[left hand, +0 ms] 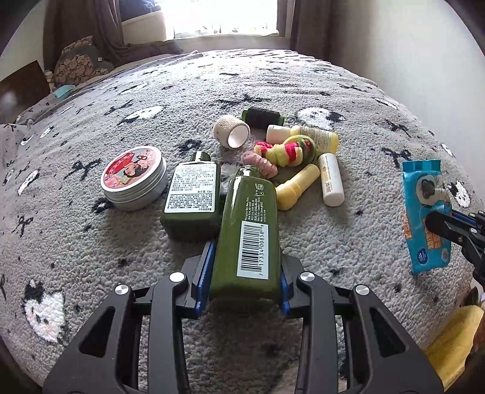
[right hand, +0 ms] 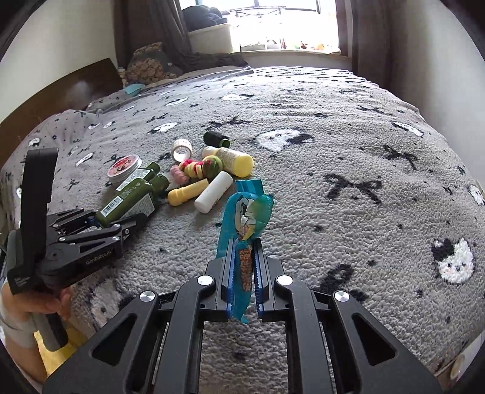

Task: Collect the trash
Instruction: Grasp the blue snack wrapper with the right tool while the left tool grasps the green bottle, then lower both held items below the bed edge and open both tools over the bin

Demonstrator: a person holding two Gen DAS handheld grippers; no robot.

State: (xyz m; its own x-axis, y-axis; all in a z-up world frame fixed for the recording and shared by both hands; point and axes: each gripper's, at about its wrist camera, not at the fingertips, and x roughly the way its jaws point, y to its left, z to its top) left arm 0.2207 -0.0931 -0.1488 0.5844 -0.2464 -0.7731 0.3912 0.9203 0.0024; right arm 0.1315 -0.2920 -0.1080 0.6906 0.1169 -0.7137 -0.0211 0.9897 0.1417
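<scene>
My left gripper (left hand: 242,278) is shut on a tall green bottle (left hand: 248,230) with a barcode label, its cap pointing away over the grey bedspread (left hand: 348,236). It also shows in the right wrist view (right hand: 127,203). My right gripper (right hand: 245,272) is shut on a blue snack wrapper (right hand: 245,218), held upright above the bedspread; the wrapper also shows at the right of the left wrist view (left hand: 424,212). A second green bottle (left hand: 192,197) lies beside the held one.
A pile lies mid-bed: a round tin (left hand: 135,177), a tape roll (left hand: 232,131), a dark spool (left hand: 262,116), yellow and white tubes (left hand: 298,186) and colourful hair ties (left hand: 288,151). Pillows (left hand: 78,60) sit at the far left. A window (left hand: 224,15) is beyond.
</scene>
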